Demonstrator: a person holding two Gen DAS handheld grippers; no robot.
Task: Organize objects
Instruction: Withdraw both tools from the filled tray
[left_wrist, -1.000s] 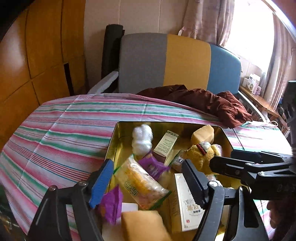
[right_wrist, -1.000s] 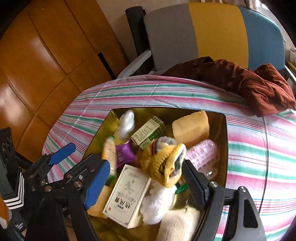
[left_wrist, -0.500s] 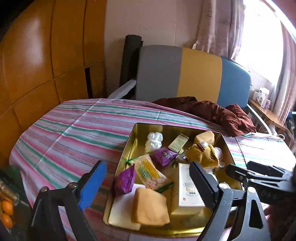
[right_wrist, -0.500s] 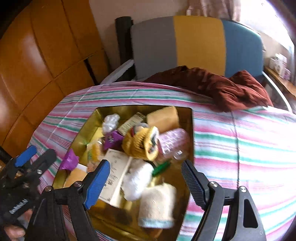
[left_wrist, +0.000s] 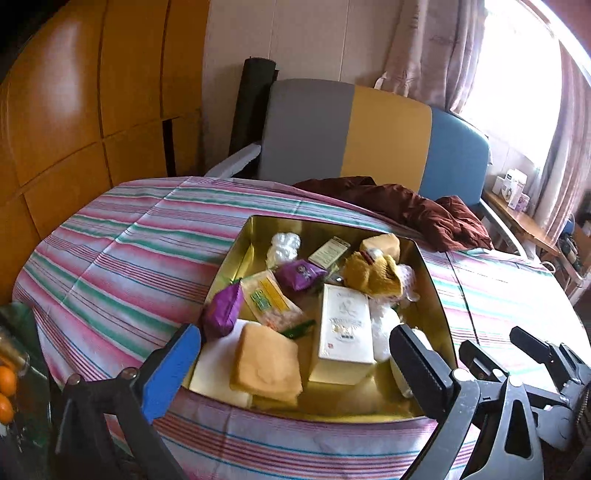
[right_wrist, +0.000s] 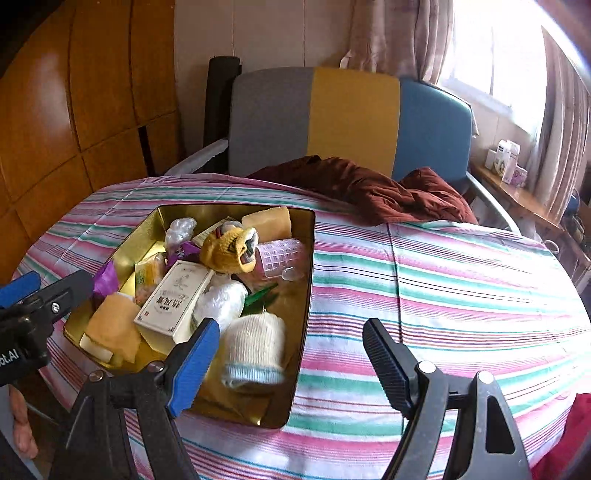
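A gold tin tray (left_wrist: 436, 291) (right_wrist: 308, 280) sits on the striped tablecloth (right_wrist: 424, 295). It holds several objects: a white box (left_wrist: 345, 328) (right_wrist: 173, 301), a yellow knitted item (left_wrist: 373, 275) (right_wrist: 229, 249), purple packets (left_wrist: 223, 312), a tan sponge (left_wrist: 266, 363), a snack bag (left_wrist: 271, 301), a pink roller (right_wrist: 279, 254) and a cream knitted roll (right_wrist: 255, 347). My left gripper (left_wrist: 295, 369) is open and empty, held back from the tray's near edge. My right gripper (right_wrist: 291, 358) is open and empty, near the tray's right front corner.
A dark red cloth (left_wrist: 417, 210) (right_wrist: 369, 192) lies at the table's far edge, in front of a grey, yellow and blue chair (right_wrist: 351, 122). Wooden panels (left_wrist: 74, 110) stand at the left. Oranges (left_wrist: 5, 391) lie low at the left. A windowsill with small boxes (right_wrist: 506, 162) is at the right.
Both grippers have pulled back and up from the tray, so it looks smaller and whole. The right view has swung right over the bare cloth. Both stay open and empty.
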